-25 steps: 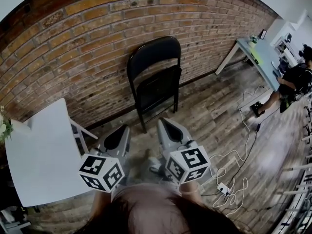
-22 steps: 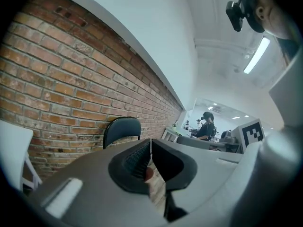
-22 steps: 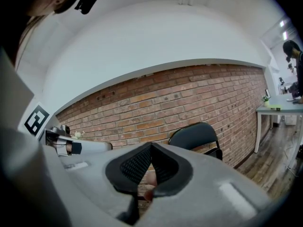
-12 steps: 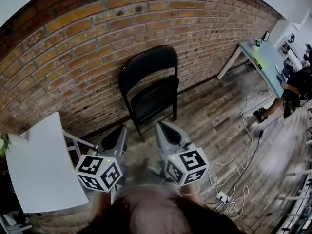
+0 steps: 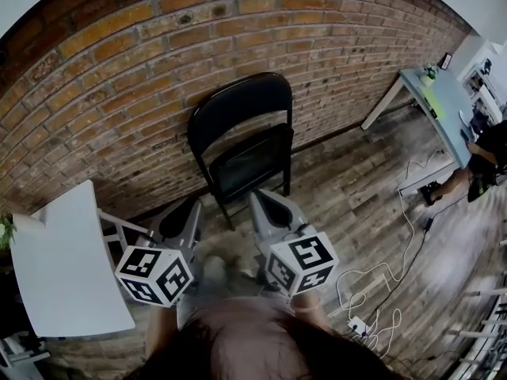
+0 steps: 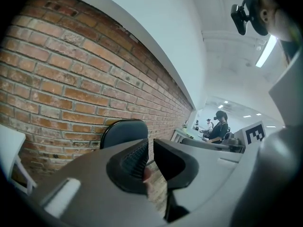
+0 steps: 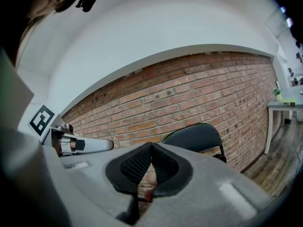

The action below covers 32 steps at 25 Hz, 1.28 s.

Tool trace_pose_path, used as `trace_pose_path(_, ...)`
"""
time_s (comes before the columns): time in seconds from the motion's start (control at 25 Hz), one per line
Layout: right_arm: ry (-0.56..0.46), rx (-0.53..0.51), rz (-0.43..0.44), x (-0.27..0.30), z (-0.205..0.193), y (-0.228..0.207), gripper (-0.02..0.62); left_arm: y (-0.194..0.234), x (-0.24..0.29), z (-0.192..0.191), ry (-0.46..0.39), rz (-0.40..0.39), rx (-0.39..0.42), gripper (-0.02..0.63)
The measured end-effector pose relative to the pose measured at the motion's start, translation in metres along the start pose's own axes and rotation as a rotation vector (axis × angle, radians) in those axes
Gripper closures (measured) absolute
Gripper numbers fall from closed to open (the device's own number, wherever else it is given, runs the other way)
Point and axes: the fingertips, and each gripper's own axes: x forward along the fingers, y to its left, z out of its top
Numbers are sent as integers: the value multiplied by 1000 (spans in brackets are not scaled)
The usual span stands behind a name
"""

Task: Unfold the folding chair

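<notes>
Still the approach: the folded chair (image 5: pixel 242 109) stands against the brick wall (image 5: pixel 119 77). The left tool (image 5: pixel 190 206), whose jaws have just been opening to a narrow gap, and the closed right tool (image 5: pixel 258 198) are both empty and must next reach the chair's seat.

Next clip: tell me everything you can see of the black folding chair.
The folding chair is black: a thin tube frame, a rounded backrest and a flat seat, seemingly painted metal. It is folded, the seat flipped up nearly flush with the frame. It stands almost upright, legs on the wooden floor, close before the brick wall; whether its top leans on the wall cannot be told. Nothing else touches it.
</notes>
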Motion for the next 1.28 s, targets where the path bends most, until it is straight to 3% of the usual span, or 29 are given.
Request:
trace_pose_path(0.76,18,62,-41,59,5,-46,594,48,65,28,53,5,22,543)
trace_pose_path(1.28,57,115,-109,113,-5,-73,570,99,127,44,136,-59,43,504)
